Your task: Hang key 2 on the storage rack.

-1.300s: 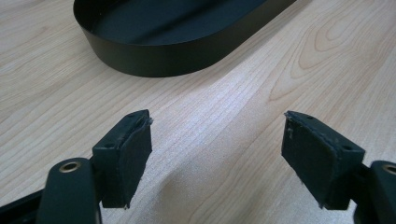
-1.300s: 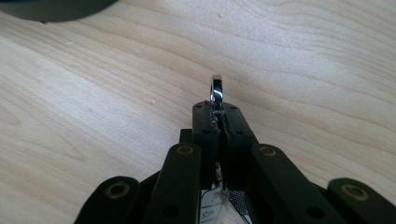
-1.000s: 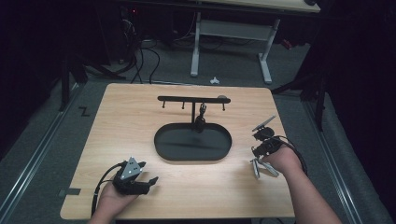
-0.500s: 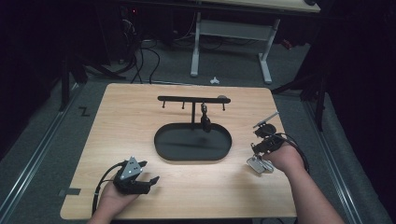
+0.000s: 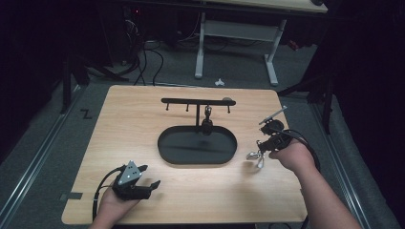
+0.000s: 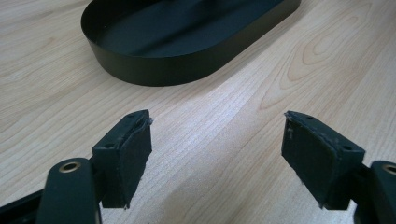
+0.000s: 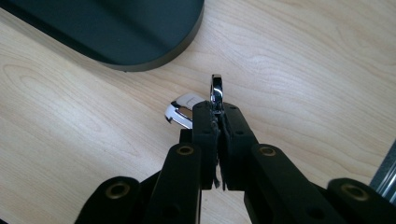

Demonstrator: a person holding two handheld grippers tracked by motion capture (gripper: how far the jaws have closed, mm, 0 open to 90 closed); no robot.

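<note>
A black oval tray (image 5: 224, 151) sits mid-table with a post and a hook bar (image 5: 191, 101) rising from its back edge. A small dark item (image 5: 207, 125) hangs from one hook. To the right of the tray, my right gripper (image 5: 261, 151) is shut on a shiny chrome clip (image 5: 255, 157). In the right gripper view the clip (image 7: 215, 91) sticks up past the closed jaws of my right gripper (image 7: 216, 114), a second chrome part (image 7: 180, 110) hangs beside it, and the tray (image 7: 140, 42) lies just ahead. My left gripper (image 5: 149, 187) (image 6: 217, 154) stands open and empty near the front left, with the tray (image 6: 187, 60) beyond it.
The wooden table (image 5: 133, 129) has bare room on its left half and along the front. Behind it on the dark floor are cables (image 5: 143, 57) and the white legs of another table (image 5: 239, 33).
My right gripper has carried the chrome clip left and a little farther from the person, closer to the tray's right end. The left gripper has stayed put.
</note>
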